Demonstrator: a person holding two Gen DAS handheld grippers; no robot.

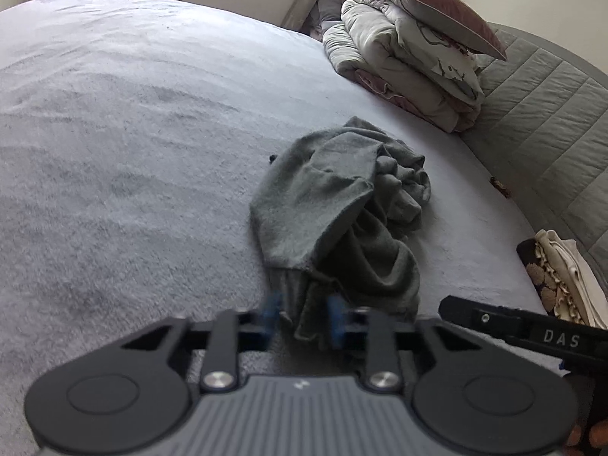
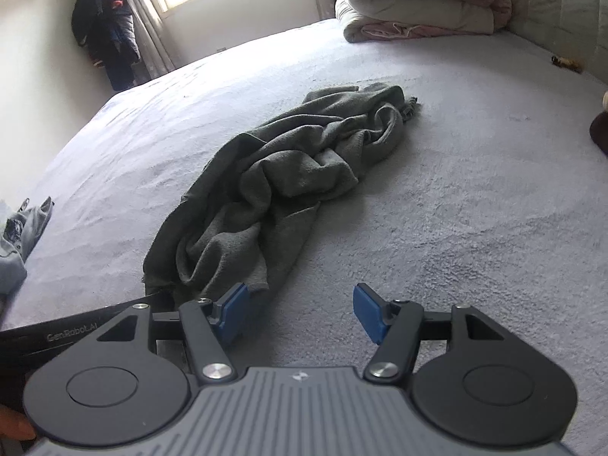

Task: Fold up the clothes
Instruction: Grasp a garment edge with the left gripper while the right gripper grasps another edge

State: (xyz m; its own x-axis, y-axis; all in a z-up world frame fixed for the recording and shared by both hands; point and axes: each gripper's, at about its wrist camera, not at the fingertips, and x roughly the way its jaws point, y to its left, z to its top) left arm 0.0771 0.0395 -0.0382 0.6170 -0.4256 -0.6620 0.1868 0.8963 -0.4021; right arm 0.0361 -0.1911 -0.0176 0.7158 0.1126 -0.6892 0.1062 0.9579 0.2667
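Your left gripper was clamped on the near edge of the grey garment on the bed, while your right gripper stood apart, empty.

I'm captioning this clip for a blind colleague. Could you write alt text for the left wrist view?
The left gripper is shut on the near edge of a crumpled grey garment lying on a pale bedspread. Folded bedding and a pillow are stacked at the far right, by a quilted headboard.
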